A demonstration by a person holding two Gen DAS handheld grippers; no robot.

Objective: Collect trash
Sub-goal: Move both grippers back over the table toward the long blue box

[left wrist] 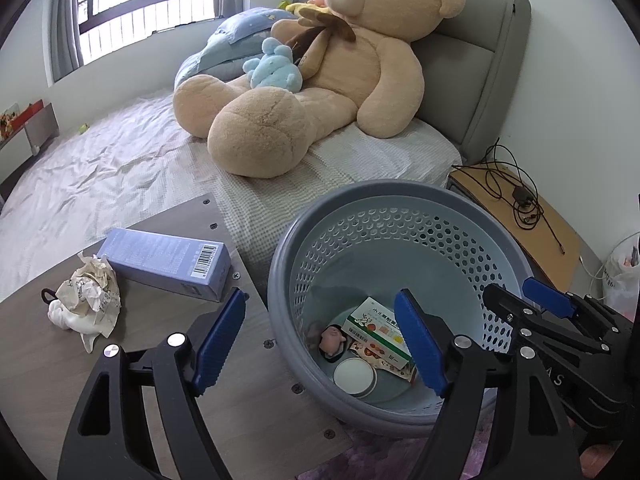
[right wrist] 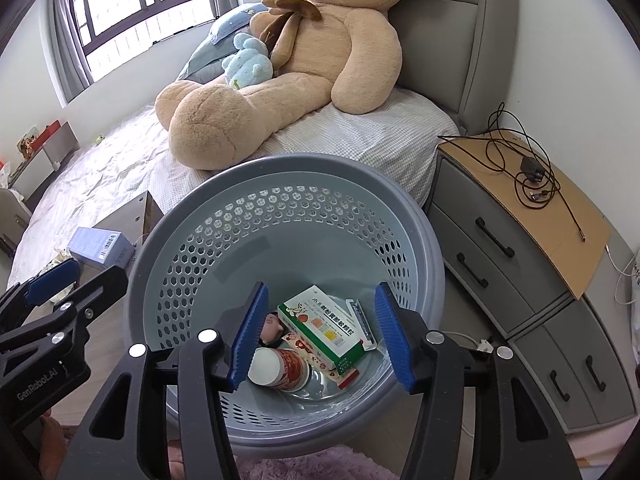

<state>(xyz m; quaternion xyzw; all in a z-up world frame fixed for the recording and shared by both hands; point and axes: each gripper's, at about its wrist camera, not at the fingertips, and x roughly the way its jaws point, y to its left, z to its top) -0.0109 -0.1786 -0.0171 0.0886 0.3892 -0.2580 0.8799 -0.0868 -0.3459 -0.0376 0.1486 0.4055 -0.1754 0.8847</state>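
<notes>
**Two pieces left beside the bin**

Left gripper (left wrist: 320, 340) and right gripper (right wrist: 320, 334) both spread, empty, above the bin (right wrist: 400, 200). Left of the bin: crumpled paper (left wrist: 90, 300), probably light and soft, pinch its bulk; blue box (left wrist: 168, 264), probably stiff, take across the narrow sides.

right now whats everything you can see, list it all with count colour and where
bin: 1, grey-blue, perforated, on the floor by the bed
medicine box: 1, green and white, inside the bin
cup: 1, white and red, lying in the bin
small figure: 1, pink, in the bin
blue box: 1, lying on the grey board
crumpled paper: 1 wad, off-white, left of the blue box
teddy bear: 1, tan, on the bed
small plush: 1, light blue, on the bear's lap
drawer unit: 1, grey, right of the bin
cable: 1, black, on the unit
left gripper: open, empty
right gripper: open, empty, above the bin
</notes>
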